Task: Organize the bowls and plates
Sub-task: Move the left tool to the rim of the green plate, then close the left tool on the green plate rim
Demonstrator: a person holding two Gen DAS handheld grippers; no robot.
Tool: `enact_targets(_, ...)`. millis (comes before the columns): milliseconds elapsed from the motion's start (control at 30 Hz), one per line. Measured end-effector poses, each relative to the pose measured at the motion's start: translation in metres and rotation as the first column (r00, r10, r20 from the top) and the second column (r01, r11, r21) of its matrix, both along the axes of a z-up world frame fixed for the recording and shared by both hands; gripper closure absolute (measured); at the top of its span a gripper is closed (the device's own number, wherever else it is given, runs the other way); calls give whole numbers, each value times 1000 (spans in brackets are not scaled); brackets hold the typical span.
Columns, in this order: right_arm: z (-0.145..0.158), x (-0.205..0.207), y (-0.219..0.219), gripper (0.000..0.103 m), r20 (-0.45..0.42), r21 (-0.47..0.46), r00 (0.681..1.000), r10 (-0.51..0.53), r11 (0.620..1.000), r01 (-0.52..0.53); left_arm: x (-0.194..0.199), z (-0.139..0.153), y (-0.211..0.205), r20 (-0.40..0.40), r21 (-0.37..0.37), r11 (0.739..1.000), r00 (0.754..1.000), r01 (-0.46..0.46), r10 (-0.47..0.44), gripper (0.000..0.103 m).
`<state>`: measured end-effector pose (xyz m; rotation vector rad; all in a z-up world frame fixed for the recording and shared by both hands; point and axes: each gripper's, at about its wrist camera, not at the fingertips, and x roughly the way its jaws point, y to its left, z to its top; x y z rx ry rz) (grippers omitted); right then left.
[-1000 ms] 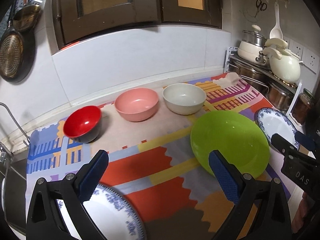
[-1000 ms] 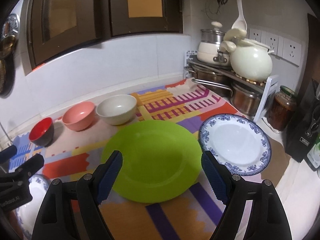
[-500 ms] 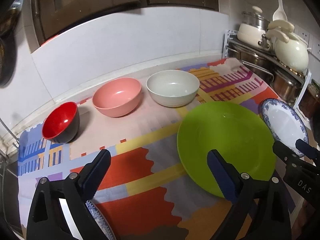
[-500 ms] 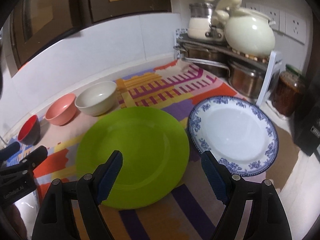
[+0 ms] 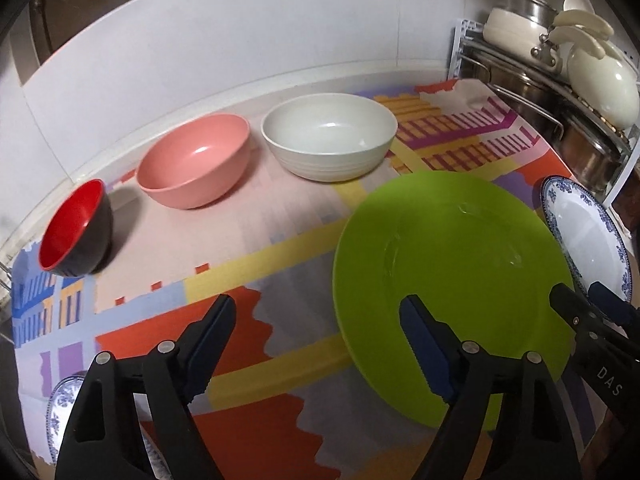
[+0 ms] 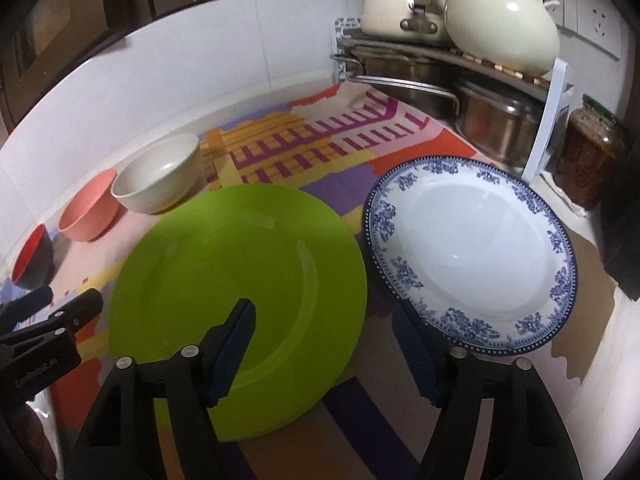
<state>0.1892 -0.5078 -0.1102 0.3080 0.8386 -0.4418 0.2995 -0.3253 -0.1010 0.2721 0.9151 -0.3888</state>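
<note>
Both pairs of fingers have just been closing yet grasp nothing, the left gripper over the patterned mat with the green plate at 2 o'clock, the right gripper straddling the gap between that plate and the blue-rimmed plate, the cream bowl at 11 o'clock beyond.

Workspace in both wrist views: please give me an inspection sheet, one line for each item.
Surface: patterned mat covers the counter.
Job's things: red bowl, pink bowl, cream bowl in a row; green plate; blue-rimmed plate; another blue-rimmed plate, partly hidden.
Clutter: jar.
Grippers: left gripper and right gripper open, jaws have just been closing, nothing between them.
Cables: nothing seen.
Surroundings: pot rack, tiled wall.
</note>
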Motion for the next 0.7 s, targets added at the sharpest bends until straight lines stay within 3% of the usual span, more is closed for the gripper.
enact_targets(400,-12,13,-17,45,-33,40,999,-8,999,9,16,-17,-20,-67,-7,1000,998,7,-7,28)
enact_targets(700,-18,21,-20,52,-48,46,999,1,999,1,24,-25,-26,-100,-20,1000,995,-4,2,41)
